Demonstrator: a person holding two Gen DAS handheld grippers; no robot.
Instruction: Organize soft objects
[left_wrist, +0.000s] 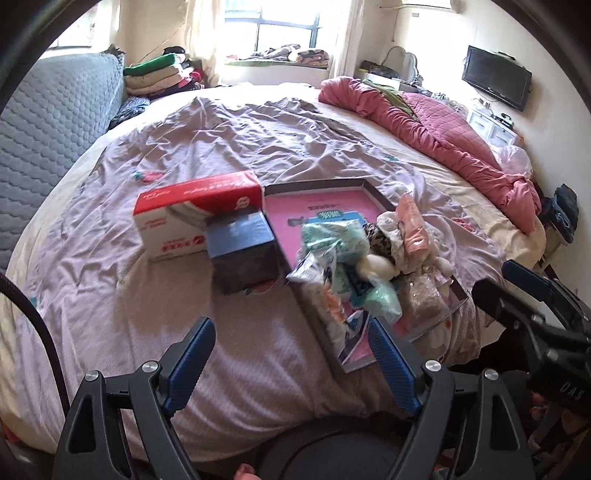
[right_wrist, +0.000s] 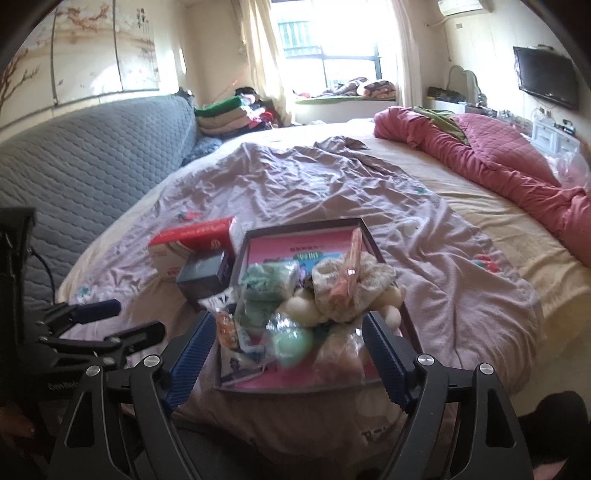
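Lilac sheet (left_wrist: 258, 147) over bed; red quilt (left_wrist: 443, 125) bunched.

Bed (left_wrist: 258, 140) bears tray (left_wrist: 280, 190), red box (left_wrist: 195, 218), dark box (left_wrist: 242, 254), pink quilt (left_wrist: 436, 136).

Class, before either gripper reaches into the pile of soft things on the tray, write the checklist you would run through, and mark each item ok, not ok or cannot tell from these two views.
1. Left gripper open and empty: ok.
2. Right gripper open and empty: ok.
3. Tray lies flat on the bed sheet: ok, though its near edge sits close to the bed's edge.
4. Soft items separated enough for a clean single pick: not ok, they are heaped and overlapping.
5. Red and white box and dark blue box open to receive items: cannot tell.
6. Grippers apart from each other: ok.
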